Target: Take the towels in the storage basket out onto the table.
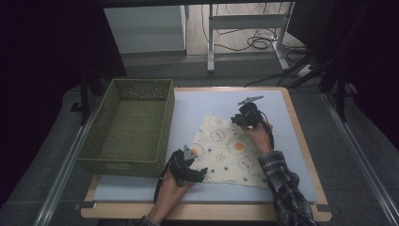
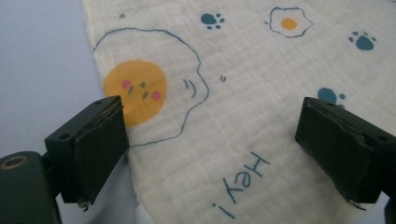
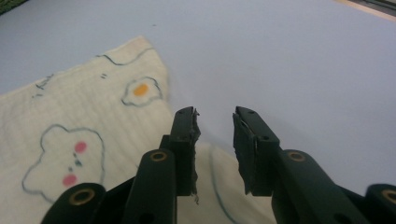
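A wooden-rimmed desk (image 1: 301,141) with a pale blue top stands on grey floor (image 1: 357,155). Beyond its far edge rise white metal legs (image 1: 210,42) of another frame, black cables (image 1: 256,43) coiled beneath; dark curtains (image 1: 42,56) flank both sides

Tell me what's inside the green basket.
The basket looks empty: its woven floor shows bare in the high view. The strip of floor right behind its near wall is hidden from the camera.

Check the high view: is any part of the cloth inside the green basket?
No. The cloth lies flat on the blue mat, wholly to the right of the green basket, whose woven bottom is bare.
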A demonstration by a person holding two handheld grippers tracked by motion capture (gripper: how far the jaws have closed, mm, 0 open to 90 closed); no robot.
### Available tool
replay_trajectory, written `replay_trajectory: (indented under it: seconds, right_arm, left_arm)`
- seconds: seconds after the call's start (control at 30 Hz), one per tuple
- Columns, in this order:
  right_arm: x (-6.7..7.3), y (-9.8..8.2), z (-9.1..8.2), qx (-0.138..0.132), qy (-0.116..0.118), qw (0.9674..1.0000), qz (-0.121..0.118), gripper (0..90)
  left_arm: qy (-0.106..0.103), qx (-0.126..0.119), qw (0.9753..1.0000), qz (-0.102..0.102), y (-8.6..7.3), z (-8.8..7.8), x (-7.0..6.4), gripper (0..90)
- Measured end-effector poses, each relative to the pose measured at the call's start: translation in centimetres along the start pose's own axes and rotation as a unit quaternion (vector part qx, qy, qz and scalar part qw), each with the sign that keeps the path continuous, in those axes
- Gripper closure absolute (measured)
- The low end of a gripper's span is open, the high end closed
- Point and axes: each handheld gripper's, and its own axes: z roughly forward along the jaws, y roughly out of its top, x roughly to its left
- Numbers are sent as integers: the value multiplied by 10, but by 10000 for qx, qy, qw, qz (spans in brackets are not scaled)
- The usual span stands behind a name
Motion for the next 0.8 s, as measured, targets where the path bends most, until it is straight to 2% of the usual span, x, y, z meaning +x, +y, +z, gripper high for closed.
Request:
replay_trajectory:
  seconds: [0.07, 0.1, 0.2, 0.23, 0.27, 0.33, 0.37, 0.43, 0.47, 0.5, 0.53, 0.57, 0.63, 0.67, 0.8]
  right_arm:
    - [6, 2, 10, 129, 3, 9998, -123, 648]
    - [12, 1, 18, 278, -11, 9992, -292, 627]
    - [16, -2, 21, 249, -11, 9992, -320, 632]
    - [17, -5, 19, 221, 63, 9995, -227, 734]
    - [17, -5, 19, 221, 63, 9995, -227, 734]
    - [18, -9, 17, 202, 238, 9994, -120, 836]
    - [20, -9, 16, 210, 245, 9994, -81, 859]
    - [23, -7, 15, 301, 167, 9992, -196, 881]
    - [23, -4, 14, 299, 48, 9991, -298, 883]
    - [23, 0, 11, 220, -76, 9992, -334, 883]
    - [21, 4, 8, 100, -97, 9994, -318, 883]
    - [19, 8, 4, -54, -130, 9996, -262, 881]
    - [16, 17, -3, -261, -233, 9988, -357, 815]
    - [15, 19, -4, -218, -262, 9987, -371, 715]
    - [9, 12, -9, -109, -284, 9990, -315, 654]
  left_arm:
    - [-4, -9, 10000, -9, 0, 0, 0, 89]
    - [-6, -9, 10000, -9, 0, 0, 0, 89]
    - [-7, -23, 10000, -27, 0, 0, 0, 89]
    - [-7, -21, 10000, -25, 0, 0, 0, 89]
    - [-7, -20, 10000, -23, 0, 0, 0, 89]
    - [-8, -26, 10000, -23, 0, 0, 0, 89]
    - [-8, -27, 10000, -21, 0, 0, 0, 89]
    - [-9, -31, 10000, -26, 0, 1, 0, 89]
    - [-8, -31, 10000, -27, 0, 0, 0, 89]
    - [-6, -5, 10000, -14, 0, 0, 0, 89]
    - [-7, -16, 10000, -16, 0, 0, 0, 89]
    - [-8, -5, 10000, -12, 0, 0, 0, 89]
    - [-8, -7, 10000, -14, 0, 0, 0, 89]
    - [-10, -5, 10000, -15, 0, 0, 0, 89]
    - [-20, 3, 10000, -17, 0, 0, 0, 88]
